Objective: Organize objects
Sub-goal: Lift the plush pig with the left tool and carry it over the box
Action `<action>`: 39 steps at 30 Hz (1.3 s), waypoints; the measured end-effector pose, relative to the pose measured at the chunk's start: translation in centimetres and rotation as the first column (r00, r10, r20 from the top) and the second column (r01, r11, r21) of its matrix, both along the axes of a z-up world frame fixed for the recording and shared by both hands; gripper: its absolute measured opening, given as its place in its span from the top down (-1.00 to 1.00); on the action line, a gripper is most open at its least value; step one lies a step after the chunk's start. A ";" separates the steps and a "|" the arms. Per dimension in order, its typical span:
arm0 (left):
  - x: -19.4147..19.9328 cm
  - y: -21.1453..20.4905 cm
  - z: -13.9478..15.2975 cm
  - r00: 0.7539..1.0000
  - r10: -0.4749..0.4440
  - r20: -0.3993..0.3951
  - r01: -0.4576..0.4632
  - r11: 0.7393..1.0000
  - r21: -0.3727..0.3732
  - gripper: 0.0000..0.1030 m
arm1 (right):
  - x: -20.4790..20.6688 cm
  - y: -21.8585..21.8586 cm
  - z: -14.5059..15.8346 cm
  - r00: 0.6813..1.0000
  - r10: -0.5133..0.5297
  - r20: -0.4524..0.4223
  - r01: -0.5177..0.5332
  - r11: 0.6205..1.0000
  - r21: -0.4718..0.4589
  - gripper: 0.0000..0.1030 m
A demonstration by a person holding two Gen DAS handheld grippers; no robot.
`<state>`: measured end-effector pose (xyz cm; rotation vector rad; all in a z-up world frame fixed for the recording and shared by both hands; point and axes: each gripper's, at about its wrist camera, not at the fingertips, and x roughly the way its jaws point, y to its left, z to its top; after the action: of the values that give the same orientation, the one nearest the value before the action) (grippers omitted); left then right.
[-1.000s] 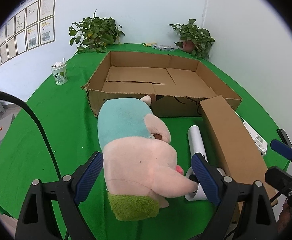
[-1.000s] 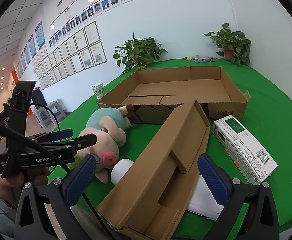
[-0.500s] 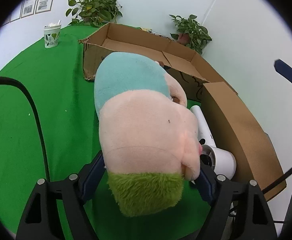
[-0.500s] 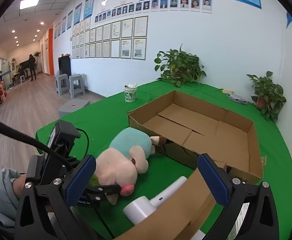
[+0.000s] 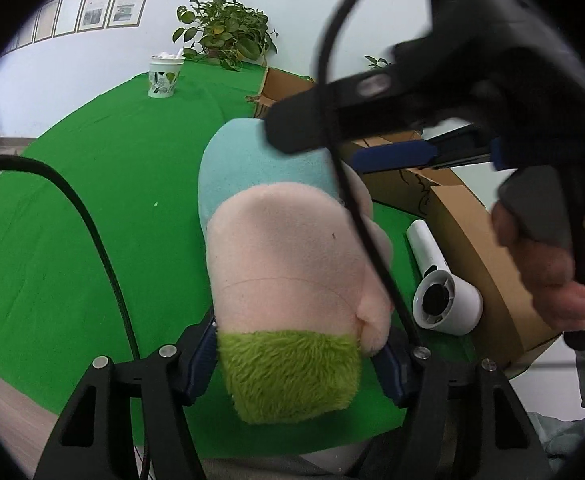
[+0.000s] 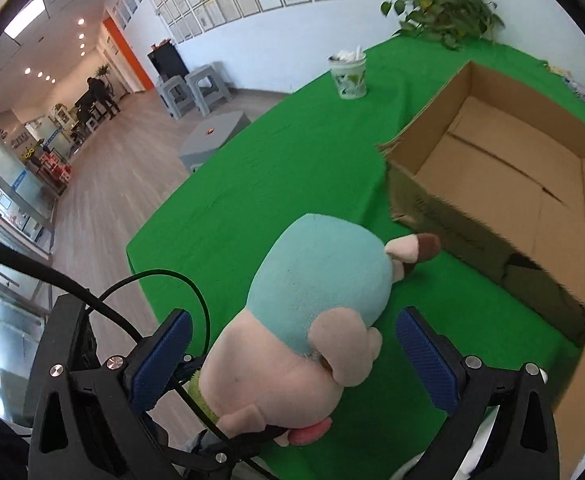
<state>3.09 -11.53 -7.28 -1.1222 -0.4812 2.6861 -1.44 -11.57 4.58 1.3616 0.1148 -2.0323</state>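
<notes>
A plush pig with a teal body, pink head and green hair lies on the green table. My left gripper has its jaws closing around the head, one blue pad against the green hair and the other against the snout. The right gripper hangs open above the pig, a pad on each side of the body and clear of it. In the left wrist view the right gripper crosses the top, held by a hand.
An open cardboard box stands beyond the pig. A white hair dryer lies beside a long cardboard piece to its right. A patterned cup and a potted plant sit at the far edge. The table edge drops to the floor.
The left gripper moved in on the pig's head and its jaws narrowed onto it. The right gripper swung left from the cardboard piece to above the pig's body.
</notes>
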 end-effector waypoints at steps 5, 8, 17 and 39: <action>0.7 0.2 -0.2 1.000 0.011 -0.013 -0.011 1.000 -0.001 -0.27 | 0.6 -2.7 -2.9 0.999 -0.003 0.042 0.000 0.997 0.076 -0.98; 0.6 0.3 -0.2 1.000 0.009 -0.021 -0.009 1.000 -0.002 -0.26 | 1.6 -2.9 -3.0 1.000 -0.017 -0.005 0.017 0.994 0.112 -0.79; 0.1 1.5 0.4 0.999 -0.013 -0.033 0.011 0.998 -0.060 -0.17 | 4.0 -2.2 -2.8 0.994 -0.048 -0.103 0.056 0.995 0.080 -0.47; -9.4 12.7 18.6 0.841 -0.305 -0.448 0.106 0.903 -0.415 -0.14 | 2.8 15.6 20.6 0.761 -0.349 -0.546 0.239 0.934 -0.264 -0.32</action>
<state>-6.30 1.17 11.35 -0.4455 0.2468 2.7767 1.34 4.05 25.18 0.6205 -0.0184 -2.6101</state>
